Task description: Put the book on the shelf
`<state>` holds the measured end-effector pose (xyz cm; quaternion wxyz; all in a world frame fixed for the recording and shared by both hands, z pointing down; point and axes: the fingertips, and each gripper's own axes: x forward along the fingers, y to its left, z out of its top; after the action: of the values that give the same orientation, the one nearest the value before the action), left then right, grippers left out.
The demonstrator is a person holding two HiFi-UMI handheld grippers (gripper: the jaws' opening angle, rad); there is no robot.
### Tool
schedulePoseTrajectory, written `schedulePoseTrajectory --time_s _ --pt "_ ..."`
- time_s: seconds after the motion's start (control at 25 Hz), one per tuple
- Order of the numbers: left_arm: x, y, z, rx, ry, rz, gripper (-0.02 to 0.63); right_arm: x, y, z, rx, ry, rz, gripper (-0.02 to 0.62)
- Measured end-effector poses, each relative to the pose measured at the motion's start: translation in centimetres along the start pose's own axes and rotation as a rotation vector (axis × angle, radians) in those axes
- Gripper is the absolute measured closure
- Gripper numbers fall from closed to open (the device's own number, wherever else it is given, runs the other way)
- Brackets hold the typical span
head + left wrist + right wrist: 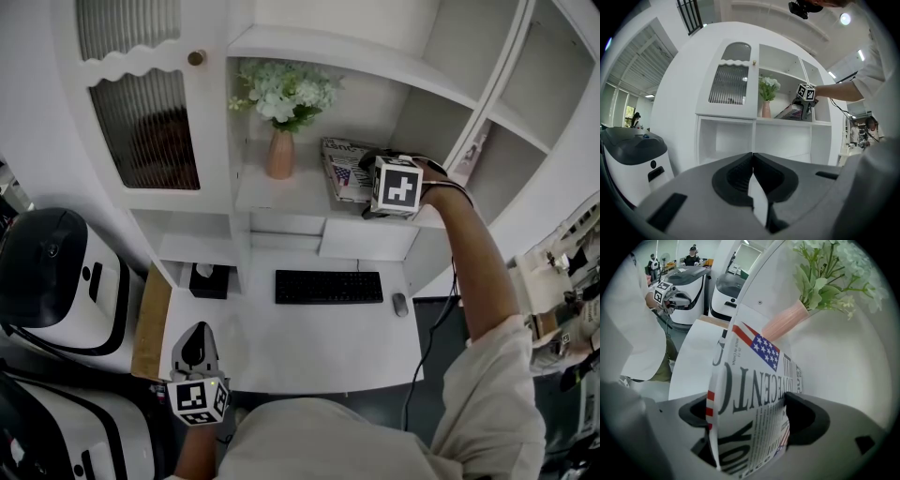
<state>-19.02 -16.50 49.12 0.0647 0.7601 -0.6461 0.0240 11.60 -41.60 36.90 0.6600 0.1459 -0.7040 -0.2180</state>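
- Head view: the right gripper (pixel 367 178) reaches up to the open shelf (pixel 281 195) of a white cabinet, above the white surface (pixel 309 352).
- The book (pixel 342 169) is on that shelf, just right of a pink vase (pixel 279 155) of pale flowers (pixel 286 94). Its near end is at the right gripper.
- Below, a black keyboard (pixel 328 286) and a mouse (pixel 400 304) lie on the surface.
- The left gripper (pixel 195 334) hangs low at the surface's front left edge, well apart from the shelf.

- Left gripper view: the left gripper (pixel 752 157) has its fingers (pixel 736 176) closed tip to tip, with nothing between them.
- Beyond them, the book (pixel 789 111) leans tilted on the shelf (pixel 787 121), its lower end near the vase (pixel 766 109). Its raised end is at the right gripper (pixel 804 108).

- Right gripper view: the right gripper (pixel 750 416) has its fingers (pixel 806 418) spread wide.
- The book (pixel 750 380) stands between them, its cover of big black letters and a stars-and-stripes flag facing the camera.
- The right-hand finger lies right at the book's edge. The book overlaps the left-hand finger, and I cannot see either pad pressing on it.
- The vase (pixel 785 324) stands just beyond the book's far end.
- The left gripper (pixel 680 299) shows far off at the upper left.
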Motion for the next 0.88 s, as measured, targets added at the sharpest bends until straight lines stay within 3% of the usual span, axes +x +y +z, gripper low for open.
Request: schedulePoseTrajectory --time_s 0.6,0.88 --pt "0.0 -0.1 -0.3 -0.007 0.008 0.003 0.601 1.7 2.2 0.0 0.002 0.002 0.069 0.097" --pt "0.0 -0.6 -0.5 -0.004 0.014 0.0 0.601 2.5 2.4 -0.2 0.005 -0.001 0.049 0.098"
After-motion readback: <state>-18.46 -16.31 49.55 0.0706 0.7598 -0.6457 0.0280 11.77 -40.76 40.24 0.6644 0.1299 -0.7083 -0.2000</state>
